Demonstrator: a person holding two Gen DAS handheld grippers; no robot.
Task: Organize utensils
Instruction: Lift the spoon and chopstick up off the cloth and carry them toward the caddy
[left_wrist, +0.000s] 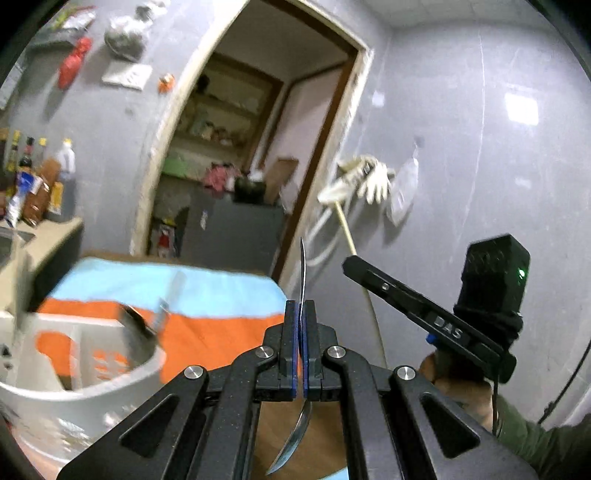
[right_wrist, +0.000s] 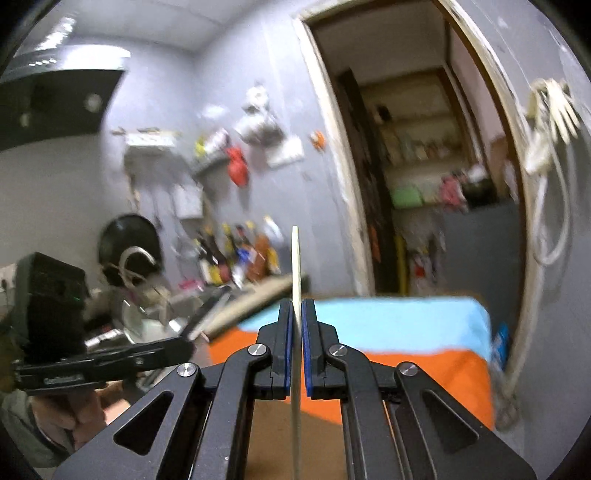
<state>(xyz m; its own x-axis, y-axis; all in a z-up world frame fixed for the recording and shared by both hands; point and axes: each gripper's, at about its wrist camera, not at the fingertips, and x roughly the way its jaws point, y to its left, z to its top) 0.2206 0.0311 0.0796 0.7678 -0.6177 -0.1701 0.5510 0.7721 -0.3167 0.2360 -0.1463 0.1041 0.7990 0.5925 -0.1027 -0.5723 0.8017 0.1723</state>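
My left claw is clamped tight on a metal spoon. Its thin handle stands edge-on toward twelve o'clock above the blue pads, and its bowl hangs below the jaws toward six. My right claw is pressed just as tight on a pale flat utensil, seen edge-on; I cannot tell what kind it is. It sticks up toward twelve and runs down past the pads toward six.

Both claws are lifted and point roughly level across the room. From the left view, the right claw shows at three o'clock, held in my hand with a green sleeve behind it. From the right view, the left claw sits at nine o'clock.

Below and ahead lies a cloth in blue and orange, at about ten o'clock in the left view and at four in the right. A white holder stands at eight o'clock in the left view, with a dark utensil leaning in it; it is blurred, so I cannot say more.

Beyond, at twelve, is an open doorway. Bottles crowd a counter at nine. Gloves hang on the grey wall at two.
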